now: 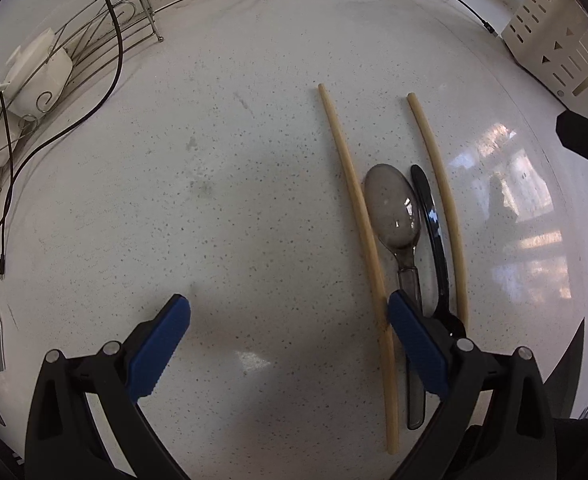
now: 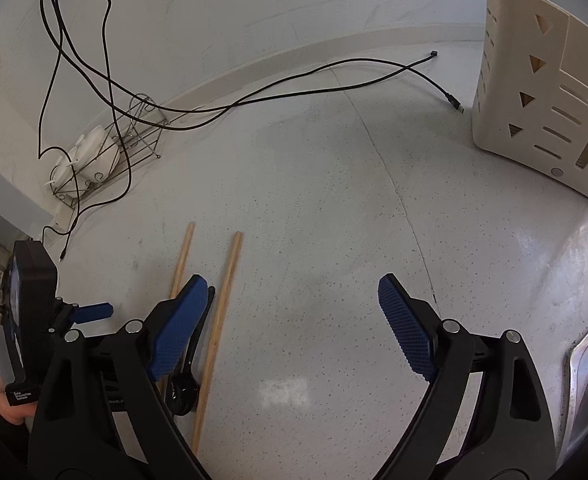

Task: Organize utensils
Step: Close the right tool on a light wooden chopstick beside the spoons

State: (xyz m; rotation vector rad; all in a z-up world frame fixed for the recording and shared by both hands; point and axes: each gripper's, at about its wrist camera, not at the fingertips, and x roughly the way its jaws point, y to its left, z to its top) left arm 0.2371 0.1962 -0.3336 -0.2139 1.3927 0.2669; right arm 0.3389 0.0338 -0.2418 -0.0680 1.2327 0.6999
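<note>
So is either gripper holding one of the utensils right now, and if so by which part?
Nothing is held. The left gripper and right gripper both stand open above the counter; the chopsticks and spoons lie loose.

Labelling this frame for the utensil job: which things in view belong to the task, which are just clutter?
Task things:
- two chopsticks
- grey spoon
- black spoon
- cream utensil holder
- left gripper, open
- right gripper, open

Lying about:
- black cables
- wire rack with white dishes
- countertop
</note>
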